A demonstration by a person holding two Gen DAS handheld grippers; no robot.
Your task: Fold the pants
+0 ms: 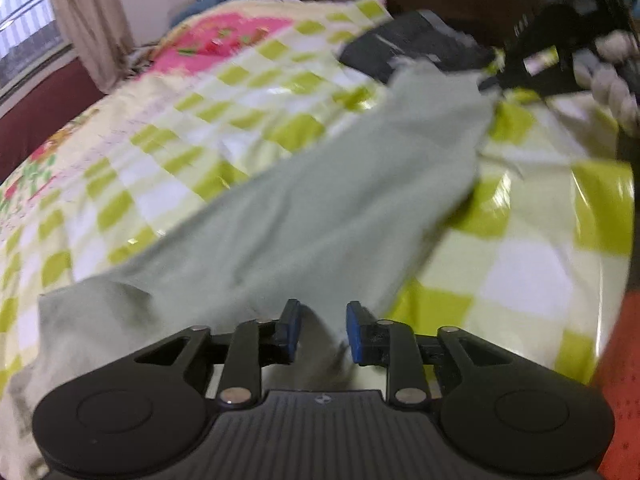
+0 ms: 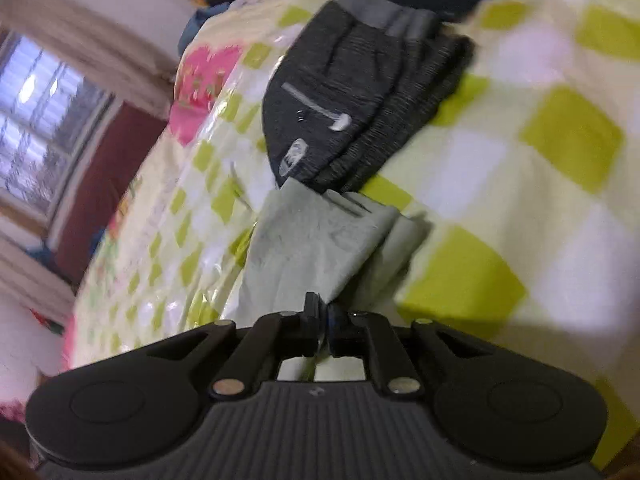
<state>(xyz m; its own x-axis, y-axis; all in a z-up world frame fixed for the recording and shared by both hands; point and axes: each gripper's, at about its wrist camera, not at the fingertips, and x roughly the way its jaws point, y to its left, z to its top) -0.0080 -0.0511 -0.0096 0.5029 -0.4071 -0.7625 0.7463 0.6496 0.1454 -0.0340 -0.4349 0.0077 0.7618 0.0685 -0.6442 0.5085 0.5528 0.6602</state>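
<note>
Checked bedcover (image 1: pixel 168 184) is spread under pale green pants (image 1: pixel 288 216); dark folded pants (image 2: pixel 344 92) lie at 12 o'clock. Left gripper (image 1: pixel 322 330) is parted narrowly around cloth; right gripper (image 2: pixel 322 322) is closed on the pale green pants.

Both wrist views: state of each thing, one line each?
left gripper: open, cloth between the fingers, not clamped.
right gripper: shut on light green pants.
light green pants: stretched out long across the bed, not yet folded.
dark grey pants: folded, lying on the checkered bedcover.
</note>
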